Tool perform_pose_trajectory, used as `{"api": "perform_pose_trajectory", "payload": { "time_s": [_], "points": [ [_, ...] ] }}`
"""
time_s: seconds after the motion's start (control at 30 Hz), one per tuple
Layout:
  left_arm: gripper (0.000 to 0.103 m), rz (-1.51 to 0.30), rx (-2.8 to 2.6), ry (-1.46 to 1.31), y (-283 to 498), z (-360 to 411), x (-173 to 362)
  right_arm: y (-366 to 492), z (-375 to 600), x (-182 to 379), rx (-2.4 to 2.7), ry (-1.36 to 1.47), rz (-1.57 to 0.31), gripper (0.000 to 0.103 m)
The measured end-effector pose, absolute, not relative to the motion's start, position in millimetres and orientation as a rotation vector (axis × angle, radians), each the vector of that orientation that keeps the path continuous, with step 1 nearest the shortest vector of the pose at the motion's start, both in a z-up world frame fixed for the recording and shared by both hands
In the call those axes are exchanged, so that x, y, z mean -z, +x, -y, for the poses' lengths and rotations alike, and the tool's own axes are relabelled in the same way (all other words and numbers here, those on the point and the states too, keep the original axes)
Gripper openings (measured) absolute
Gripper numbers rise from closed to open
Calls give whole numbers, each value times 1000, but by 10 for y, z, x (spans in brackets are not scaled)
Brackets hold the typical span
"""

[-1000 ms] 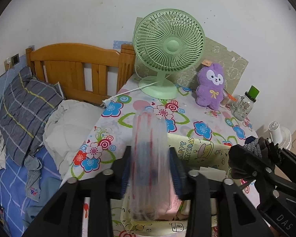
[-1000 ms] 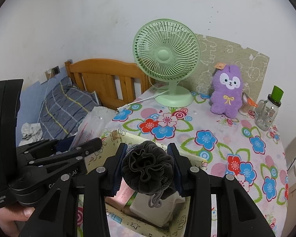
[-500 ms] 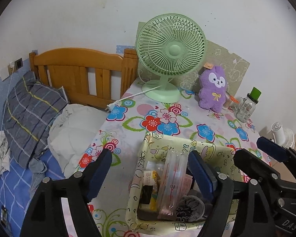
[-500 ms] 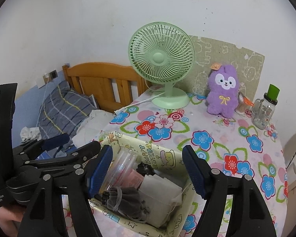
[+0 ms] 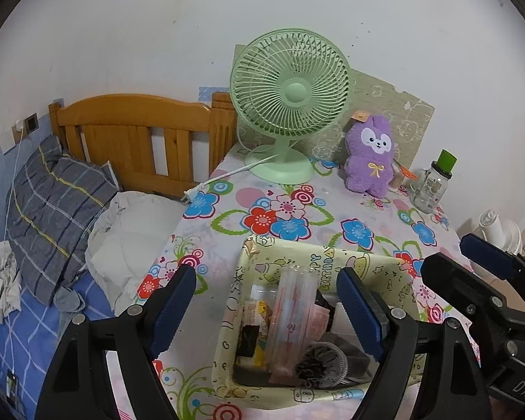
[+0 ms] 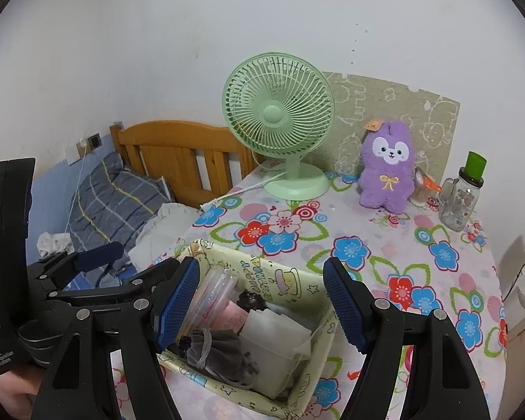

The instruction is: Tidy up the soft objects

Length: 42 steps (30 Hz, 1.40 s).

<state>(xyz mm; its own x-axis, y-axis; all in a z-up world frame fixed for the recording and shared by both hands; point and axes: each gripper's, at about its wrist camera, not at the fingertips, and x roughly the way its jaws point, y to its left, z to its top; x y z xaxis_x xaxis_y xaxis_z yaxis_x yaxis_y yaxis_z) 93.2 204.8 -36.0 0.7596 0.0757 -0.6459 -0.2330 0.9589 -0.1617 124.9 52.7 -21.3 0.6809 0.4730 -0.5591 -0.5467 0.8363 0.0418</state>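
A pale yellow cartoon-print box (image 5: 318,262) (image 6: 262,273) stands on the flowered table near its front edge. Inside lie a clear plastic packet with pink contents (image 5: 292,318) (image 6: 210,297), a grey mesh bath pouf (image 5: 320,362) (image 6: 220,353), a white folded packet (image 6: 280,336) and small items. My left gripper (image 5: 267,309) hangs open above the box, nothing between its blue pads. My right gripper (image 6: 260,302) is also open over the box and holds nothing. A purple plush toy (image 5: 369,155) (image 6: 388,168) sits at the back of the table.
A green desk fan (image 5: 288,99) (image 6: 280,122) stands at the table's back, its cord trailing left. A glass bottle with a green cap (image 5: 434,182) (image 6: 463,192) stands back right. A wooden headboard (image 5: 140,133), striped pillow (image 5: 52,206) and bedding lie left.
Both grippers opened. The left let go of the clear packet and the right let go of the grey pouf; both things now lie in the box.
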Motion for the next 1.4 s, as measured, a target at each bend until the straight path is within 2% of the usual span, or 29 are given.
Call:
{"api": "perform_pose_trajectory", "payload": {
  "time_s": [0.77, 1.4],
  "points": [
    [84, -644, -122, -191, 864, -1540, 153, 1069, 54, 32, -530, -84, -540, 76],
    [85, -608, -16, -128, 866, -757, -17, 885, 861, -77, -424, -16, -495, 76]
  ]
}}
